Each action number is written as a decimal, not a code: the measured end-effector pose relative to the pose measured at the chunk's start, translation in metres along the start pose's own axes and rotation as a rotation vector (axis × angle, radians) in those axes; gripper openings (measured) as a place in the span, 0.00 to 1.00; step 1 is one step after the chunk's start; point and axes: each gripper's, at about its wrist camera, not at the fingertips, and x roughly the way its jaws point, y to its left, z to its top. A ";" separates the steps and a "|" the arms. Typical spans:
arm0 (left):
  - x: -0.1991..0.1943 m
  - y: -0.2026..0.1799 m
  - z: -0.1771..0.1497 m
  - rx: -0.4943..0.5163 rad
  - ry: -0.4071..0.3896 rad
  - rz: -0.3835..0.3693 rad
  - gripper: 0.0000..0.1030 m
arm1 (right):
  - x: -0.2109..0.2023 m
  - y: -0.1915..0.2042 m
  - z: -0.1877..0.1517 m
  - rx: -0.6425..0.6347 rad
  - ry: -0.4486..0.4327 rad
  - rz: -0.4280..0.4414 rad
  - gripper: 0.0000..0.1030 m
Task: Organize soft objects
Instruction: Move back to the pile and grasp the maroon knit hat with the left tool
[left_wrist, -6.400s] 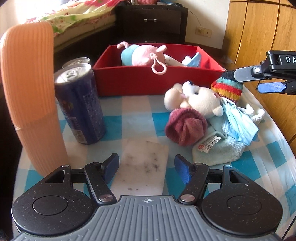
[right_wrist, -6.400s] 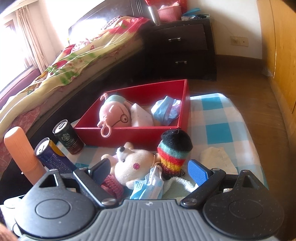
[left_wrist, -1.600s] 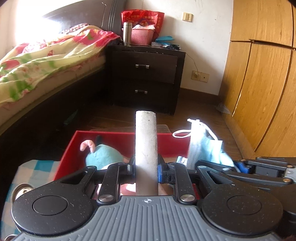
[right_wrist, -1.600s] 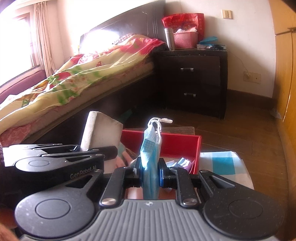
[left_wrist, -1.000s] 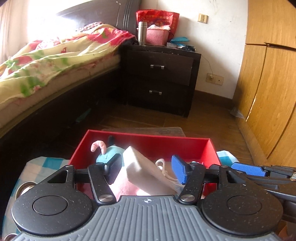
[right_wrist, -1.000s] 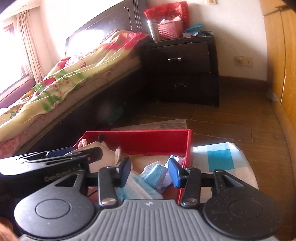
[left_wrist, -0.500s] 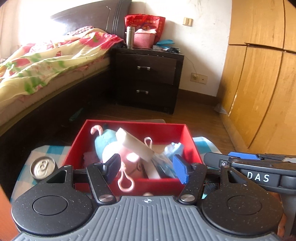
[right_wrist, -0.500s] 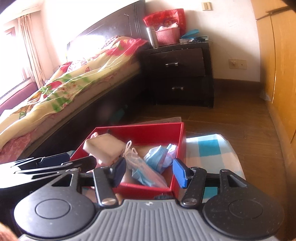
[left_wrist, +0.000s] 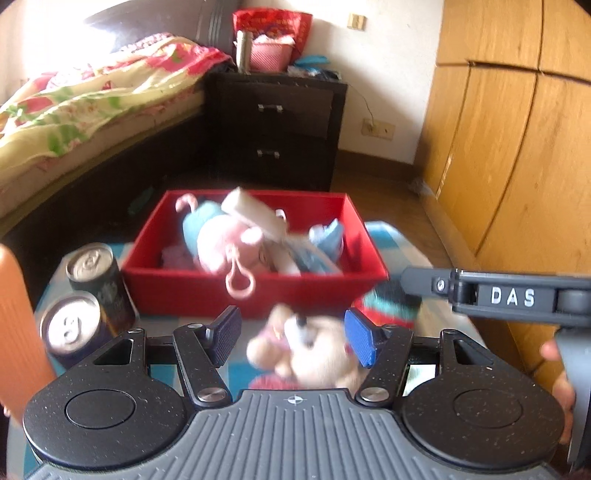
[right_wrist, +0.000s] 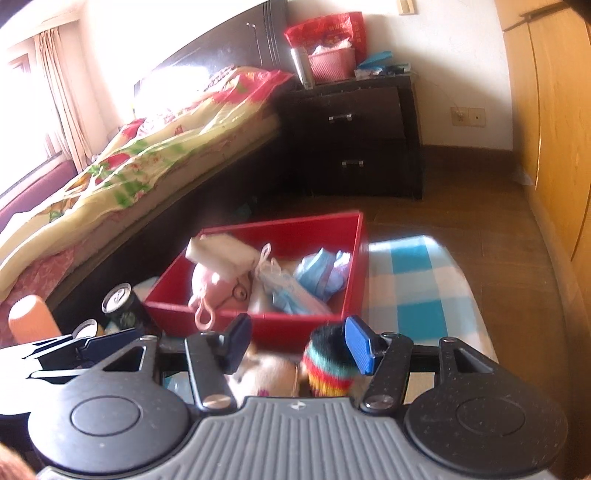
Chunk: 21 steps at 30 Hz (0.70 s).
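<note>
A red box (left_wrist: 251, 291) (right_wrist: 354, 266) stands on the checked table and holds a pink plush toy (left_wrist: 225, 242) (right_wrist: 218, 284), a white sponge (left_wrist: 255, 214) (right_wrist: 221, 254) lying on the toy, and blue face masks (left_wrist: 325, 240) (right_wrist: 321, 273). In front of the box lie a white teddy bear (left_wrist: 314, 358) (right_wrist: 266, 373) and a striped knit sock (left_wrist: 388, 306) (right_wrist: 328, 365). My left gripper (left_wrist: 293, 339) is open and empty above the bear. My right gripper (right_wrist: 299, 343) is open and empty above the bear and the sock.
Two drink cans (left_wrist: 96, 273) (left_wrist: 70, 328) and an orange ribbed cup (left_wrist: 18, 332) stand left of the box. A bed (right_wrist: 147, 147), a dark nightstand (right_wrist: 351, 136) and a wooden wardrobe (left_wrist: 517, 147) lie beyond the table. The checked cloth (right_wrist: 417, 291) lies right of the box.
Both grippers opened and dropped the sponge and the face mask into the red box. Both then pulled back toward the near side, over the bear and sock.
</note>
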 end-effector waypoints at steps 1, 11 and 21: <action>-0.001 0.001 -0.005 -0.004 0.011 0.002 0.61 | -0.001 -0.001 -0.003 -0.004 0.008 -0.007 0.33; 0.003 0.003 -0.045 0.015 0.102 -0.007 0.60 | -0.014 -0.012 -0.019 0.027 0.043 -0.003 0.34; 0.047 0.002 -0.051 -0.004 0.146 0.010 0.48 | -0.007 -0.028 -0.030 0.029 0.095 -0.028 0.34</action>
